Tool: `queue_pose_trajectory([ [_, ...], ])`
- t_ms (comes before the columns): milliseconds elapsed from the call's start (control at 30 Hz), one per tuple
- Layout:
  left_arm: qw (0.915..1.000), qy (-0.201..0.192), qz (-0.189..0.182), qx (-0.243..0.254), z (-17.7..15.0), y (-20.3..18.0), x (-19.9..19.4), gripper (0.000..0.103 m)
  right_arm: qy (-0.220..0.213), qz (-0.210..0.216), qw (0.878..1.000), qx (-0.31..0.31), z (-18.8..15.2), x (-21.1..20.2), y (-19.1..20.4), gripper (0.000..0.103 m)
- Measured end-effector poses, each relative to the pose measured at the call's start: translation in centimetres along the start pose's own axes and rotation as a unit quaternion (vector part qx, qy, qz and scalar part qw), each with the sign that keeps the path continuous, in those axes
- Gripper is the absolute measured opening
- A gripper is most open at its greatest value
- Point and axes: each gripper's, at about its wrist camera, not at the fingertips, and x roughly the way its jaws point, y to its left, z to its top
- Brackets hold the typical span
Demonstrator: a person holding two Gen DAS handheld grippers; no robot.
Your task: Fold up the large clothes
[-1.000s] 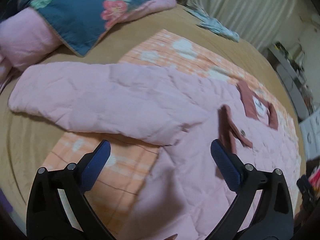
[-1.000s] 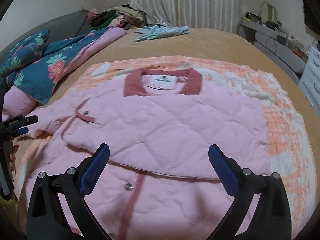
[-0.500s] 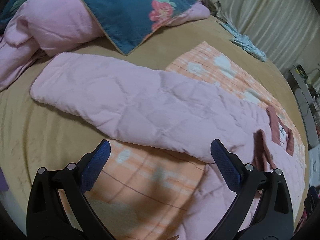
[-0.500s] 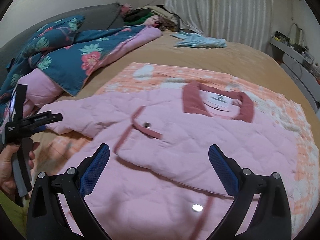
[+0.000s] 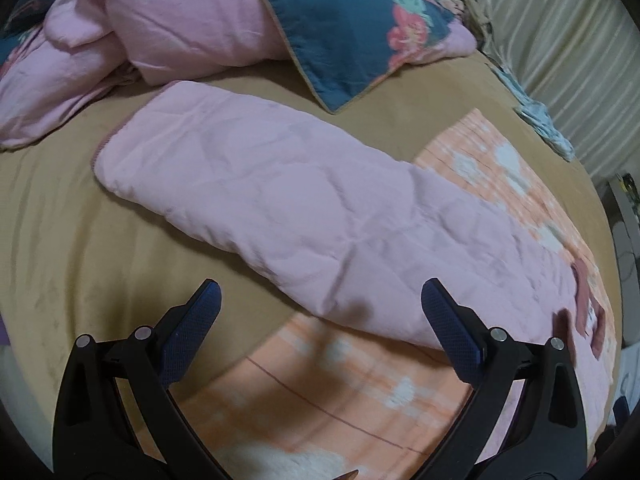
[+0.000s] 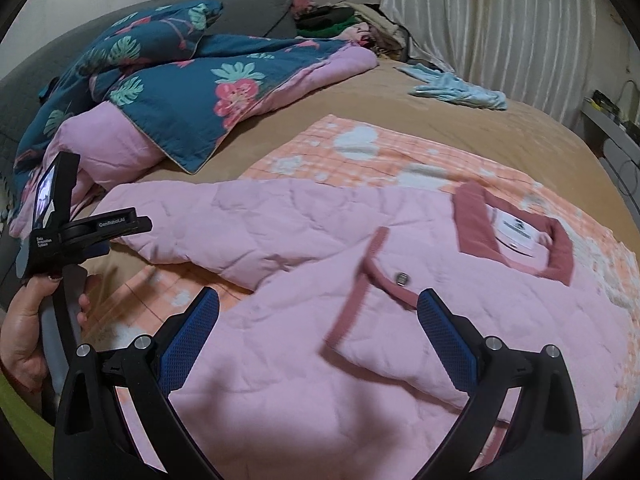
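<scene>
Left wrist fingers point(image 5: 208, 300) gape, empty, above pink sleeve point(image 5: 280, 204) (right fingers point(image 6: 208, 304) likewise).

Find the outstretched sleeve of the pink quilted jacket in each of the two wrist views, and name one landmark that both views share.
Left wrist view: the sleeve runs across the centre, cuff toward upper left, beyond the open left tool.
Right wrist view: the sleeve lies left of centre, cuff pointing left.
Shared landmark: the teal floral quilt, beyond the cuff.
</scene>
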Motion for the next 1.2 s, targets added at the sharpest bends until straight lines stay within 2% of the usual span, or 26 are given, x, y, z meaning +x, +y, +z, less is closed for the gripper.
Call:
queue_pose_trajectory([
  [300,0.9983,0.005,0.005,-0.058,1.3,3.4,2.5,0.094,0.005,0.013,1.000,-0.004,1.1,2.1,1.6,0.099],
  [567,0.9891,-0.014,-0.011,-0.146,2.5,7.0,4.2,0.094,0.019,0.005,0.999,0.029,-0.3,3.1,-0.8,0.099],
  [600,0.9871,-0.017,-0.013,-0.159,2.5,7.5,4.5,0.090,0.021,0.003,0.999,0.031,-0.4,3.1,-1.1,0.099],
  [667,0.9844,-0.026,-0.023,-0.172,2.6,8.2,4.6,0.074,0.023,-0.002,0.999,0.037,-0.8,2.8,-1.9,0.099],
  [700,0.9829,-0.037,-0.032,-0.178,2.6,8.5,4.4,0.054,0.021,-0.005,0.999,0.038,-0.9,2.6,-2.2,0.099],
  [733,0.9823,-0.039,-0.035,-0.180,2.6,8.6,4.4,0.040,0.019,-0.008,0.999,0.040,-1.1,2.4,-2.5,0.099],
  [800,0.9818,-0.056,-0.044,-0.176,2.7,8.5,3.6,0.023,0.016,-0.012,0.999,0.049,-1.4,1.9,-3.3,0.099],
  [900,0.9825,-0.084,-0.055,-0.157,3.2,8.0,1.7,0.014,0.012,-0.014,0.998,0.065,-1.9,1.0,-4.5,0.099],
  [1200,0.9718,-0.165,-0.124,-0.113,4.4,4.7,-6.8,0.011,-0.006,-0.026,0.994,0.105,-3.4,-2.9,-7.7,0.099],
])
